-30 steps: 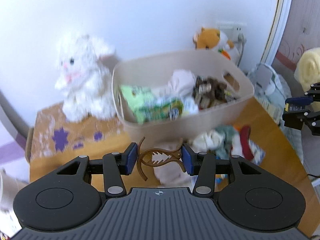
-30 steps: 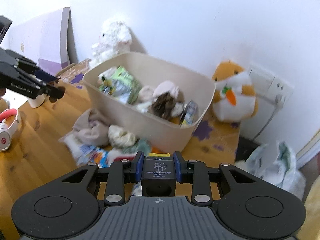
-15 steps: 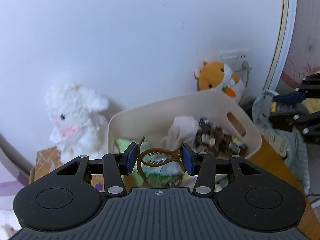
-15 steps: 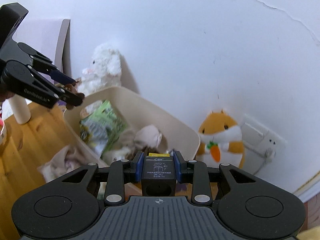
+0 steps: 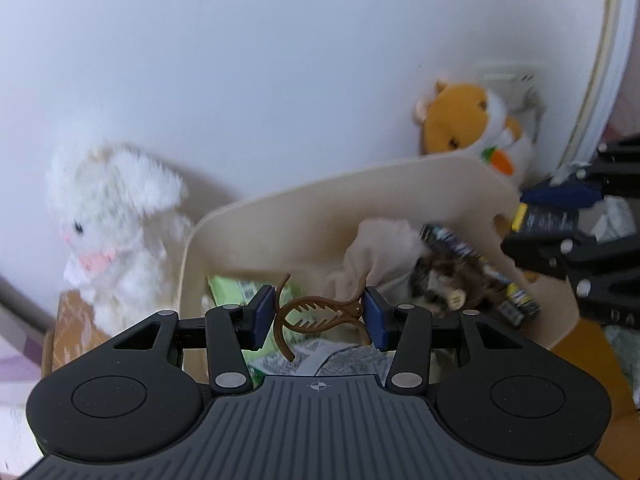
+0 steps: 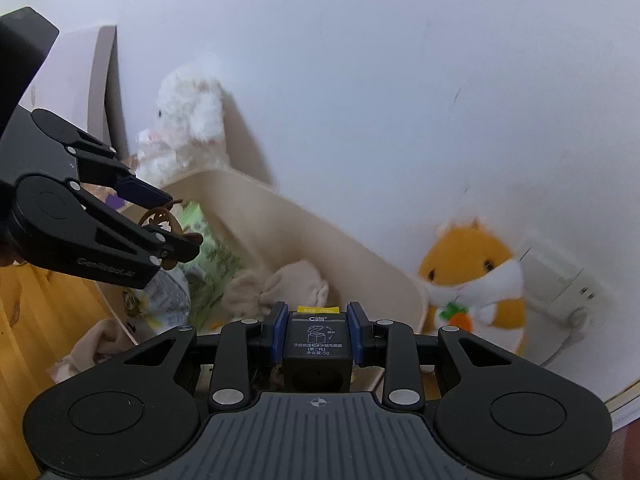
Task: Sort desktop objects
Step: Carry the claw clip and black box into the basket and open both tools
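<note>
Over the open beige bin (image 5: 360, 200), I am holding a brown hair claw clip (image 5: 320, 312) in my left tool (image 5: 319, 316), whose blue pads are pressing on the clip's two ends with the jaws partly apart. The clip is lying crosswise between the pads, teeth showing, above the green packet (image 5: 236, 288) inside the bin. In my right tool (image 6: 317, 334) I am gripping a small black box (image 6: 317, 344) with a yellow top edge and white print; the jaws are standing narrow, pads flat against both of its sides. That box is hanging over the bin's near rim, towards the end nearest the orange hamster. In the left wrist view my right tool is showing at the bin's right end, with the box between its pads.

Inside the bin a beige cloth bundle (image 5: 380, 248) is lying in the middle, and a dark furry item (image 5: 448, 280) with a printed wrapper is lying beside it. A white plush rabbit (image 5: 116, 236) is sitting just outside the bin's left end, against the wall. An orange plush hamster (image 5: 472, 128) with a carrot is sitting behind the bin's right end, beside a wall socket (image 6: 560, 276). More cloth (image 6: 96, 344) is lying on the wooden bench (image 6: 24, 320) just outside the bin's near wall.
</note>
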Demonstrator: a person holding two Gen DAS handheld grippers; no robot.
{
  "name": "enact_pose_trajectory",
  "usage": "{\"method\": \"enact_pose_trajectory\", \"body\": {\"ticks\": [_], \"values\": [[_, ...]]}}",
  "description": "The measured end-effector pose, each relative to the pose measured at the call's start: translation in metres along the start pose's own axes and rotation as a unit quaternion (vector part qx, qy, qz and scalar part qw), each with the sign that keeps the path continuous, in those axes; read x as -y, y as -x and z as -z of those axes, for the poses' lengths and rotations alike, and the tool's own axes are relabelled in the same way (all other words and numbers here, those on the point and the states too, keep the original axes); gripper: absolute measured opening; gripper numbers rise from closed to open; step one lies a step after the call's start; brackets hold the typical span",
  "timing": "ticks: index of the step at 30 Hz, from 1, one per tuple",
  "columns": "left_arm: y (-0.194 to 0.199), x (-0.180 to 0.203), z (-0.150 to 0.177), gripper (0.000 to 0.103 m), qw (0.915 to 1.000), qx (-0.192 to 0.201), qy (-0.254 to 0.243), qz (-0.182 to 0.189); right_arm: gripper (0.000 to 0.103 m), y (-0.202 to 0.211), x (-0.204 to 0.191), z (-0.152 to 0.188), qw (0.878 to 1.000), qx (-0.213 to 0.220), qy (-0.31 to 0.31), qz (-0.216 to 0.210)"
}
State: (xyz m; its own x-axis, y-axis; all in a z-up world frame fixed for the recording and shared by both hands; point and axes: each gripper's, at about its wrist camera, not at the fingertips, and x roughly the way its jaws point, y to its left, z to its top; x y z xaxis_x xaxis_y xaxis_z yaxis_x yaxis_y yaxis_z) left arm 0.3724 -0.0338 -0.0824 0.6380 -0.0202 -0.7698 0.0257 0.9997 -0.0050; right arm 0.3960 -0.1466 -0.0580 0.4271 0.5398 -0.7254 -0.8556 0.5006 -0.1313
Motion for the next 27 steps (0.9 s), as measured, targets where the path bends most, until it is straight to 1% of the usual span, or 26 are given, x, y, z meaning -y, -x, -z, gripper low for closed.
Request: {"method": "enact_pose_trajectory", "body": {"ticks": [3,6,7,8,9,10,11,13,15,17,18,19,21,24,27], "values": [[-0.015,0.001,0.002,0.049,0.9997,-0.018,0.009,-0.010,0.029,-0.021,0.001,0.008,1.000,-0.028,-0.010,-0.010],[-0.025,0.000,0.003,0.049,0.9992,-0.030,0.019,-0.021,0.029,-0.034,0.000,0.014,0.999,-0.042,-0.017,-0.011],[-0.026,-0.001,0.003,0.050,0.9990,-0.031,0.025,-0.022,0.031,-0.036,-0.001,0.016,0.999,-0.044,-0.018,-0.009],[-0.028,-0.002,0.004,0.055,0.9987,-0.033,0.031,-0.021,0.037,-0.038,-0.001,0.017,0.999,-0.046,-0.019,-0.007],[-0.030,-0.003,0.003,0.059,0.9985,-0.037,0.036,-0.020,0.040,-0.038,-0.002,0.019,0.999,-0.048,-0.020,-0.002],[-0.032,-0.004,0.004,0.068,0.9981,-0.042,0.042,-0.018,0.045,-0.038,-0.001,0.020,0.999,-0.048,-0.020,0.000],[-0.033,-0.004,0.004,0.072,0.9979,-0.042,0.045,-0.019,0.049,-0.037,-0.001,0.020,0.999,-0.046,-0.020,0.002],[-0.029,-0.004,0.006,0.074,0.9980,-0.033,0.047,-0.025,0.071,-0.034,-0.001,0.021,0.999,-0.042,-0.013,0.011],[-0.025,-0.006,0.006,0.075,0.9980,-0.029,0.047,-0.031,0.078,-0.027,-0.003,0.023,0.999,-0.030,-0.001,0.022],[-0.018,-0.008,0.007,0.076,0.9981,-0.022,0.047,-0.032,0.080,-0.021,-0.004,0.024,0.999,-0.024,0.006,0.024],[-0.014,-0.010,0.008,0.076,0.9983,-0.018,0.046,-0.032,0.085,-0.017,-0.005,0.026,0.999,-0.022,0.007,0.025],[-0.010,-0.011,0.009,0.077,0.9983,-0.014,0.045,-0.033,0.091,-0.013,-0.006,0.027,0.999,-0.018,0.009,0.028],[-0.002,-0.013,0.011,0.078,0.9984,-0.006,0.044,-0.034,0.098,-0.005,-0.009,0.030,0.999,-0.005,0.011,0.033],[0.012,-0.017,0.017,0.079,0.9984,0.001,0.045,-0.034,0.103,0.011,-0.014,0.036,0.999,0.016,0.014,0.032],[0.023,-0.019,0.025,0.080,0.9983,-0.001,0.050,-0.031,0.103,0.026,-0.017,0.044,0.999,0.034,0.010,0.034]]}}
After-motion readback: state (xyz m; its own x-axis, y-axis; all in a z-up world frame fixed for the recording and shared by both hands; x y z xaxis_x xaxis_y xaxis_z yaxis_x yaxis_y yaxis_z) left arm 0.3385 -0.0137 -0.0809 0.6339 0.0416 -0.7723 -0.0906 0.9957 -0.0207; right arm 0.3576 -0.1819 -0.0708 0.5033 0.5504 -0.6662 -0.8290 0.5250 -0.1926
